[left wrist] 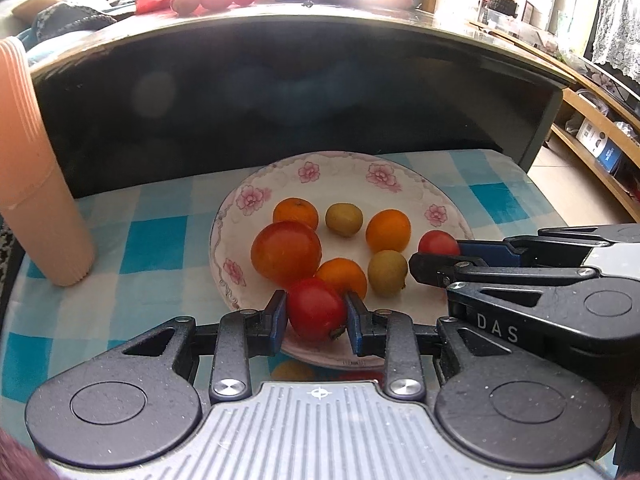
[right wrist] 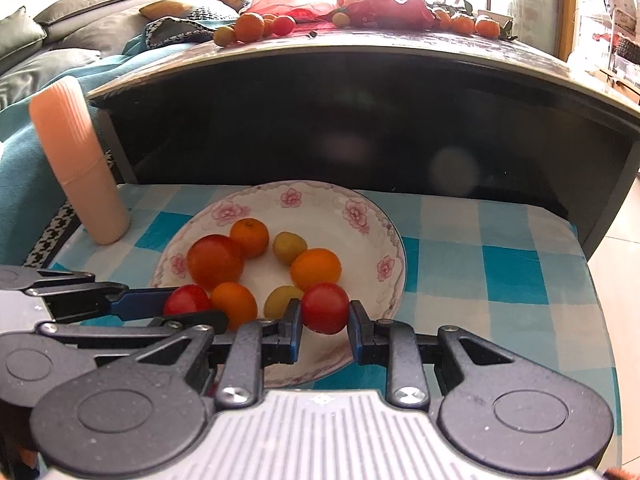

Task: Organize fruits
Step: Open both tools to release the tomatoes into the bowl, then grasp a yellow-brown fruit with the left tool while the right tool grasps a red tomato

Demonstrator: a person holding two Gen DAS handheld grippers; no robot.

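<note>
Clearly, in the left wrist view the left gripper [left wrist: 316,314] has its jaws clamped on a small red tomato [left wrist: 315,307] over the floral plate [left wrist: 344,168]'s near rim — squeeze harder and it could burst. From the right wrist view, the right gripper [right wrist: 325,316] pinches another red tomato [right wrist: 325,307]; the grippers crowd together and may collide. A checked tablecloth [right wrist: 500,264] covers the low table, a sofa [right wrist: 60,36] behind.

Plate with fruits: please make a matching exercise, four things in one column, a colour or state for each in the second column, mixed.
1. left gripper
2. plate
3. tall cup
4. big tomato

a. peach-coloured, stands beside the plate
b. orange-red, lies on the plate
c. shut on a small red tomato
d. white, pink flowers on rim

Pairs: 1-c, 2-d, 3-a, 4-b
</note>
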